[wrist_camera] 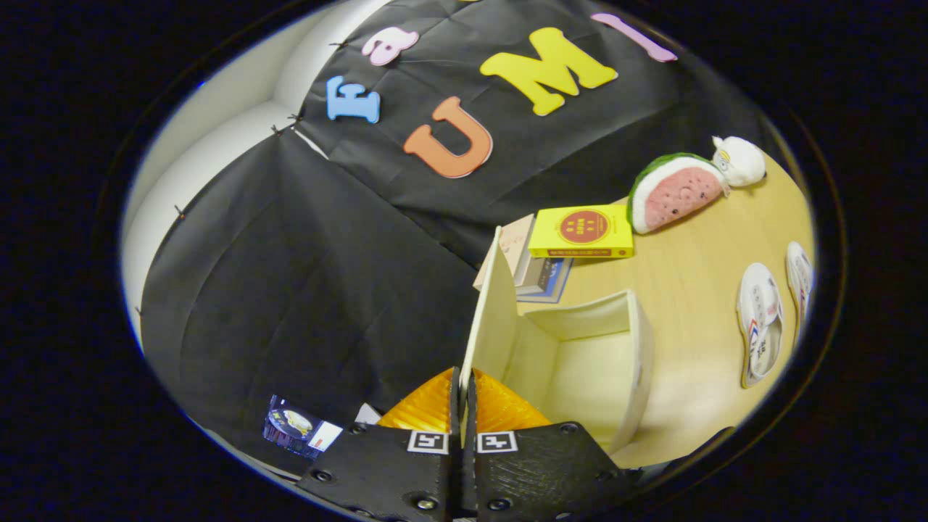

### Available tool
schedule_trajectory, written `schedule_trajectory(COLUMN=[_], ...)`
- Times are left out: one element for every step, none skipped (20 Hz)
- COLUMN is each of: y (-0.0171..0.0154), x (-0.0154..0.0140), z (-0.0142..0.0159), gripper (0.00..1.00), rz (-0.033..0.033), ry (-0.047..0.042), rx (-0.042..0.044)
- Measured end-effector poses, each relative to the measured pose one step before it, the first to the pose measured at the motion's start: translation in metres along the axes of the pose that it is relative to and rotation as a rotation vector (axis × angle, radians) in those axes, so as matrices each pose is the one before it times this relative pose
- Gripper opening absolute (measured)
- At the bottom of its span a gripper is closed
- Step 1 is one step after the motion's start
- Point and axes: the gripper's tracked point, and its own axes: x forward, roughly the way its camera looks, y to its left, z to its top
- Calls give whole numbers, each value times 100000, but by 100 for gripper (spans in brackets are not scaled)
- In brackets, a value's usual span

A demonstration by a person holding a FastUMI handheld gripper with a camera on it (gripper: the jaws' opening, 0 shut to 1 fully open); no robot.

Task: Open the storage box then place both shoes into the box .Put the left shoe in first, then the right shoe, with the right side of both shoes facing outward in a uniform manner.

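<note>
gripper [465,395] clamped on raised box lid [491,312] edge, storage box [580,362] open, shoes [760,322] well apart on table [689,261]

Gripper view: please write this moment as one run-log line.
step: opening box | claw: shut on lid | lid: raised | storage box: open, empty | shoes: on table, beyond box

Gripper [464,395] fingers pinch the storage box [580,362] lid [489,319], raised upright; two shoes [760,322] lie at 3 o'clock of box.
</note>
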Motion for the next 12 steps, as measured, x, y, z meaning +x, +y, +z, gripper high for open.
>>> schedule_trajectory(y=[1307, 1275, 1118, 1038, 821, 937, 824, 601, 716, 534, 820, 716], x=[739, 824, 837, 921, 952, 990, 1010, 1022, 737, 968, 450, 854], z=[-153, -175, -281, -68, -284, -304, -207, -205, -279, -395, 170, 17], gripper=[0, 0, 0, 0, 0, 0, 0, 0, 5, 6, 12, 19], rz=[895, 862, 665, 622, 726, 593, 459, 14, 471, -55, 749, 344], ry=[240, 292, 479, 451, 499, 414, 628, 676, 811, 155, 303, 605], rx=[-2518, -2447, -2210, -1520, -1310, -1321, -1442, -1988, -2246, -3004, -3056, -3321])
